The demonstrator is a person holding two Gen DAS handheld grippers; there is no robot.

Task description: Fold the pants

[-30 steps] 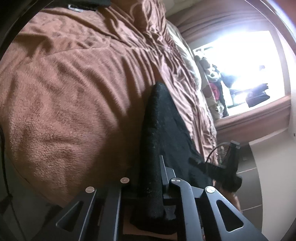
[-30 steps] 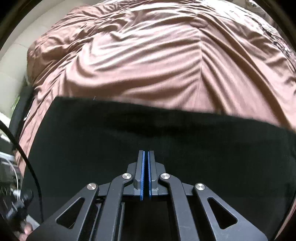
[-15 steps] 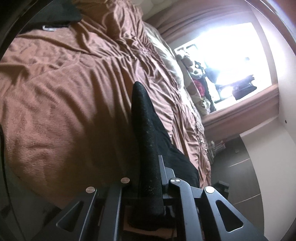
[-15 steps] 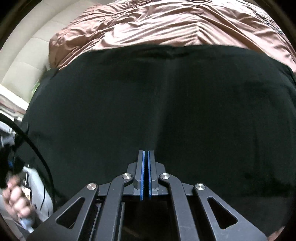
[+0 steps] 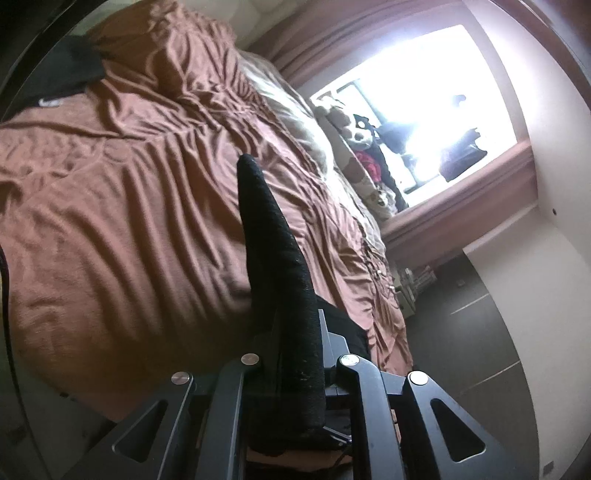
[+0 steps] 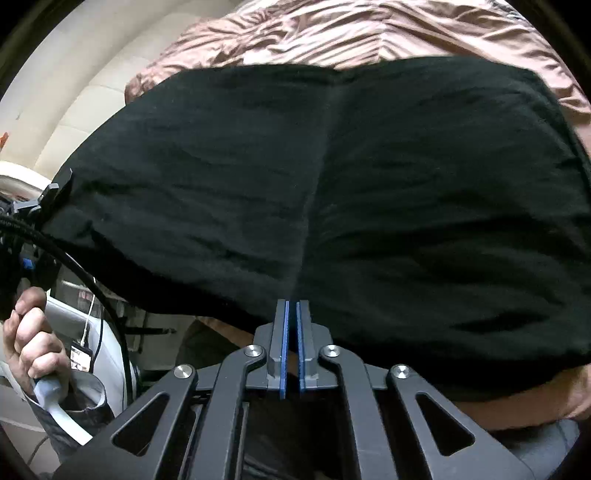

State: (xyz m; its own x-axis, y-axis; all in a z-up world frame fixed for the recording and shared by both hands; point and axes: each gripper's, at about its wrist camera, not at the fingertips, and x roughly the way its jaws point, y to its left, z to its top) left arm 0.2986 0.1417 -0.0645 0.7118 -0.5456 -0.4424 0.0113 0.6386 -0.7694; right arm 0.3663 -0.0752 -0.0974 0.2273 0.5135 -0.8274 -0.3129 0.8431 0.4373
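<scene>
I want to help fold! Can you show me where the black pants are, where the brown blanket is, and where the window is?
black pants (image 6: pixel 406 192): right wrist view, middle of the hanging cloth.
brown blanket (image 5: pixel 129 221): left wrist view, wrinkled top of the bed.
window (image 5: pixel 436 96): left wrist view, bright glass.

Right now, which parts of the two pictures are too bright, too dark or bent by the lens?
Left wrist view: the window is blown out to white, and the room curves at the edges. Right wrist view: the black pants show few folds; the bedspread bulges, fisheye-bent.
</scene>
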